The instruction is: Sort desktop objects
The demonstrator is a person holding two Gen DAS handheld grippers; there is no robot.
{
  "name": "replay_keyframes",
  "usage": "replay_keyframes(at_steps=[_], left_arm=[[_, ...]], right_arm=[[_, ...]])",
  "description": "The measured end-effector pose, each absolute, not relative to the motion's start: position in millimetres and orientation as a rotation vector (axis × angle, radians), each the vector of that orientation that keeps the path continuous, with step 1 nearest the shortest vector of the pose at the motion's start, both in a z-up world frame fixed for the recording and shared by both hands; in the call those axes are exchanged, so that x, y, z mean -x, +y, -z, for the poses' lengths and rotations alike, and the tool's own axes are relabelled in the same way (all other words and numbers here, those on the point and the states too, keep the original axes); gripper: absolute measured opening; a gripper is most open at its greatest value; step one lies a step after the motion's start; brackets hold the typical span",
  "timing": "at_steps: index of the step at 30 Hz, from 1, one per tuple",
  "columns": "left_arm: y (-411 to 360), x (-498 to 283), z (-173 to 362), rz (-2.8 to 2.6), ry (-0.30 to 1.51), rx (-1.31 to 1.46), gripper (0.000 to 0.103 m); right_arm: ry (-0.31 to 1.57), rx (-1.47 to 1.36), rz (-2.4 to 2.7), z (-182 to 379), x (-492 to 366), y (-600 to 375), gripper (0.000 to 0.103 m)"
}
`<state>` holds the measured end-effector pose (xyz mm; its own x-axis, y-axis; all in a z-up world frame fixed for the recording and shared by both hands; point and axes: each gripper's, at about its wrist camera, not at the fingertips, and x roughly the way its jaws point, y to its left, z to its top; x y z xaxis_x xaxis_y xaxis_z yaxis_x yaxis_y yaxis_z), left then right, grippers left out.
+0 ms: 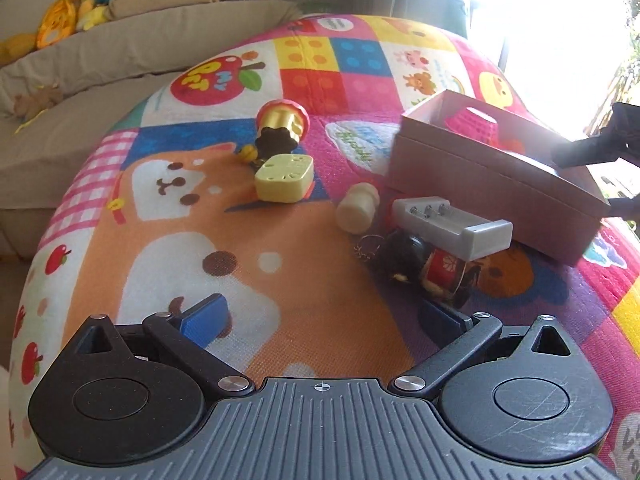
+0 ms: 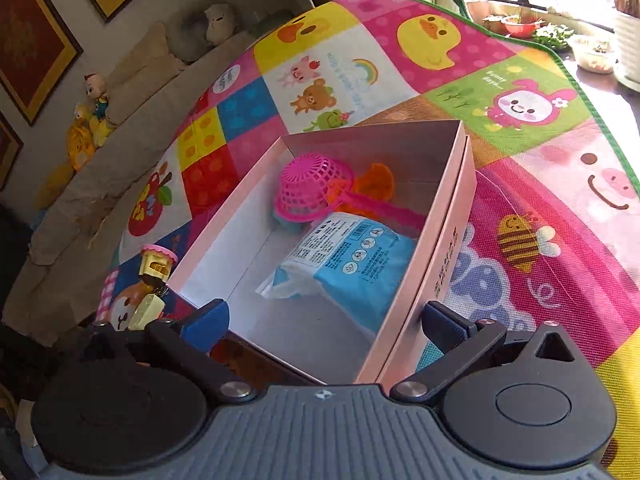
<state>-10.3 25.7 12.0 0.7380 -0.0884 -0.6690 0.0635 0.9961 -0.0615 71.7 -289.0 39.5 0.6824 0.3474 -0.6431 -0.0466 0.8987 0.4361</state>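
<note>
A pink box (image 2: 444, 248) stands on the patterned mat; inside lie a blue-and-white tissue pack (image 2: 352, 264), a pink mesh basket (image 2: 308, 188) and an orange toy (image 2: 376, 182). My right gripper (image 2: 324, 320) hangs open over the box's near corner, nothing between its blue pads. In the left wrist view the same box (image 1: 480, 176) sits at the right. My left gripper (image 1: 324, 316) is open above the mat, empty. Ahead of it lie a grey battery charger (image 1: 452, 226), a black-and-red doll (image 1: 424, 266), a cream cylinder (image 1: 358, 208), a pale yellow block (image 1: 284, 178) and a gold-and-red toy (image 1: 284, 120).
A grey sofa (image 1: 100, 60) with plush toys runs along the mat's far left side. Bright windows and potted plants (image 2: 552, 32) lie beyond the mat's far edge. The other gripper's dark finger (image 1: 588, 148) shows over the box's right end.
</note>
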Motion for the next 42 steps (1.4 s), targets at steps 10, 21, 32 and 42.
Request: replay_keyframes(at_steps=[10,21,32,42], left_arm=[[41.6,13.6,-15.8,0.009,0.752,0.022,0.103],[34.5,12.3,-12.8,0.038,0.759,0.031,0.103],[38.5,15.8,-12.3,0.059,0.754,0.024,0.103],[5.8,15.3,-17.2,0.183,0.739,0.001,0.103]], right_arm=[[0.714,0.014,-0.594,-41.0,-44.7,-163.8,0.085],[0.757,-0.06,-0.587,-36.2,-64.9,-185.7,0.075],[0.751,0.123,-0.671,-25.6,-61.2,-149.5,0.066],[0.694,0.103,-0.603,-42.2,-23.0,-215.1,0.05]])
